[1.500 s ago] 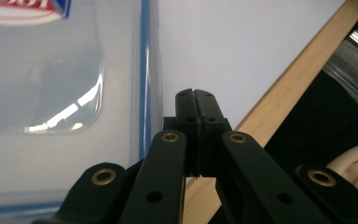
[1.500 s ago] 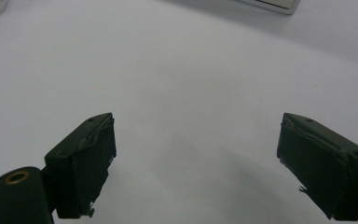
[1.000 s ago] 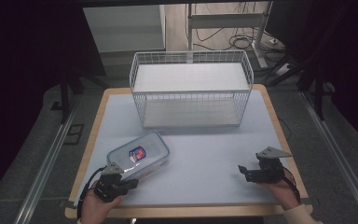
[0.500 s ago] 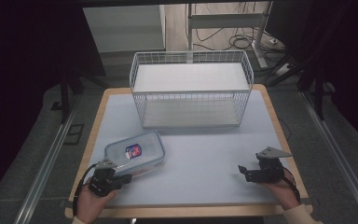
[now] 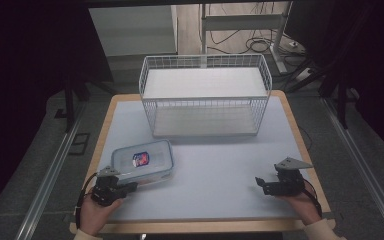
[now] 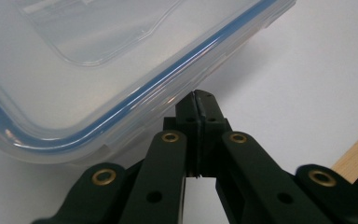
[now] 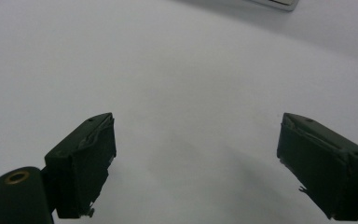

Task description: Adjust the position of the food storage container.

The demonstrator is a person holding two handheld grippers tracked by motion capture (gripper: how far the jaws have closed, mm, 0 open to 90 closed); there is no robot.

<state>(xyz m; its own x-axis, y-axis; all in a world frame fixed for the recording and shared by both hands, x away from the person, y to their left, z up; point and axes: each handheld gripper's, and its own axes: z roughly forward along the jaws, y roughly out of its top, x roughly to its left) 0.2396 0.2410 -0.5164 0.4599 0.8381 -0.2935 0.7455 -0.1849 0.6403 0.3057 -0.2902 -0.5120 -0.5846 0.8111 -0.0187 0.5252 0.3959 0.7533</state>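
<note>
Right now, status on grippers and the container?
Left gripper shut, tips at the container edge, gripping nothing. Right gripper open, empty. Wire basket beyond, path clear.

clear blue-rimmed container (image 5: 142,161), white wire basket (image 5: 205,95)

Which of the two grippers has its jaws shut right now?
The left gripper: its jaws are pressed together, tips at the edge of the container. The right gripper stands wide open over the bare table, holding nothing.

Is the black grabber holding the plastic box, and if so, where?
Nothing is held. The left gripper has its jaws shut together, just at the edge of the plastic box. The right gripper has its jaws open over the bare table.
</note>
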